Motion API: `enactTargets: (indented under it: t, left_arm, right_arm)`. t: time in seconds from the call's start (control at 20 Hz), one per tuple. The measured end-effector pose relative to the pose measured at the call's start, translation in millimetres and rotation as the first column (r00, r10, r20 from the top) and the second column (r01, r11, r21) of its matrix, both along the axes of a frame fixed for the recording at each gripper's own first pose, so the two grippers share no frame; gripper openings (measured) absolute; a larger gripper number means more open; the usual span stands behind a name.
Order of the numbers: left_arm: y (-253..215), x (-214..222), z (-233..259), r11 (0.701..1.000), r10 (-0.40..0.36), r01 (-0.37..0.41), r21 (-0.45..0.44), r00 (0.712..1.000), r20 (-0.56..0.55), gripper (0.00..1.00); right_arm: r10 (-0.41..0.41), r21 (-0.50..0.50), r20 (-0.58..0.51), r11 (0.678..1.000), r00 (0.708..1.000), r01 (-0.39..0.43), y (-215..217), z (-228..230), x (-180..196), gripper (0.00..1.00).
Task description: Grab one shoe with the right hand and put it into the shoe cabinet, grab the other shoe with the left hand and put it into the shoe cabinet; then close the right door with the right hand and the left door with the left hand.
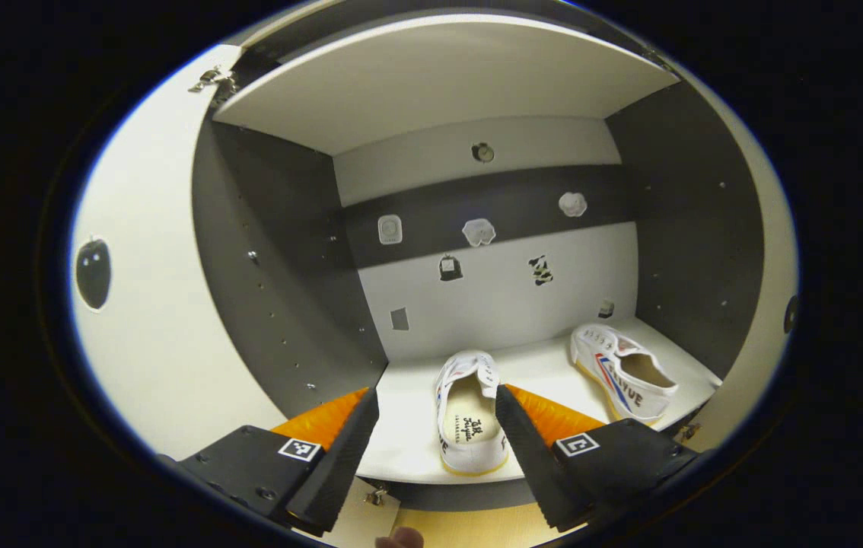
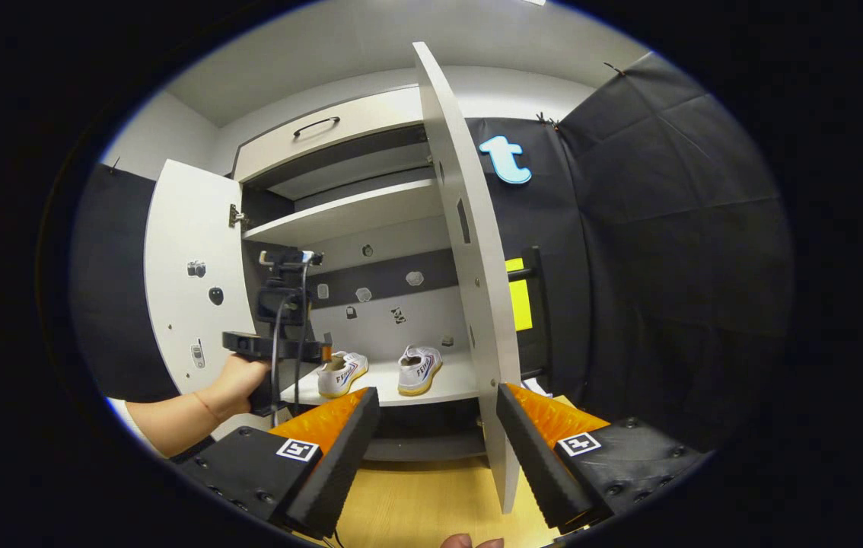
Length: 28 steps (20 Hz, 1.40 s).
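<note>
Two white canvas shoes stand on the lower shelf [image 1: 409,449] of the open shoe cabinet. In the left gripper view one shoe [image 1: 471,415] lies just beyond my open left gripper [image 1: 435,396], heel toward me, and nothing is between the fingers. The other shoe [image 1: 625,373] sits farther right by the side wall. In the right gripper view both shoes [image 2: 342,373] [image 2: 419,368] rest side by side. A hand holds the left gripper [image 2: 310,350] at the shelf's left end. My right gripper [image 2: 437,392] is open and stands back from the cabinet, near the right door [image 2: 469,266].
Both doors stand open: the left door [image 2: 192,281] swung wide, the right door edge-on to my right gripper. An upper shelf [image 1: 431,84] spans the cabinet, with a drawer [image 2: 317,125] above it. Wooden floor [image 2: 416,502] lies below. A dark stand with a yellow panel [image 2: 520,304] is behind the right door.
</note>
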State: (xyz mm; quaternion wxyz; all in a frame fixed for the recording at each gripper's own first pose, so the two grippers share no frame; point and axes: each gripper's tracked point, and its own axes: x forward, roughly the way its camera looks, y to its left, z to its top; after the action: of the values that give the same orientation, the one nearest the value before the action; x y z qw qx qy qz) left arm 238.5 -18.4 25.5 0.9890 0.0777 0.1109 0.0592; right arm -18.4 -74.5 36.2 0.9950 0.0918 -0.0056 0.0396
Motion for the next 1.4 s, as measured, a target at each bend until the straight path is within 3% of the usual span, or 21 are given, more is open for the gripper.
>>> enactTargets:
  t: [0.4, 0.7, 0.95, 1.15, 1.4]
  left_arm:
    - [-27, -109, 41, 0.987, -0.087, 0.101, -0.125, 0.990, 0.115, 0.96]
    - [-33, -177, 56, 0.972, -0.160, 0.183, -0.149, 0.976, 0.151, 0.97]
    - [-17, -220, 54, 0.973, -0.167, 0.189, -0.133, 0.973, 0.156, 0.97]
    - [-4, -248, 42, 0.967, -0.161, 0.184, -0.177, 0.978, 0.135, 0.96]
    - [26, -274, 39, 0.979, -0.118, 0.137, -0.151, 0.984, 0.130, 0.97]
  right_arm:
    - [-0.027, -0.021, -0.013, 0.999, 1.000, 0.027, -23, 21, 0, 0.98]
    - [-0.085, -0.035, -0.027, 0.996, 0.996, 0.084, -69, 28, 3, 0.98]
    - [-0.169, -0.063, -0.042, 0.984, 0.985, 0.166, -121, 28, 17, 0.98]
    - [-0.238, -0.077, -0.035, 0.969, 0.971, 0.234, -155, 28, 35, 0.98]
    - [-0.241, -0.093, -0.051, 0.967, 0.969, 0.236, -165, 22, 65, 0.98]
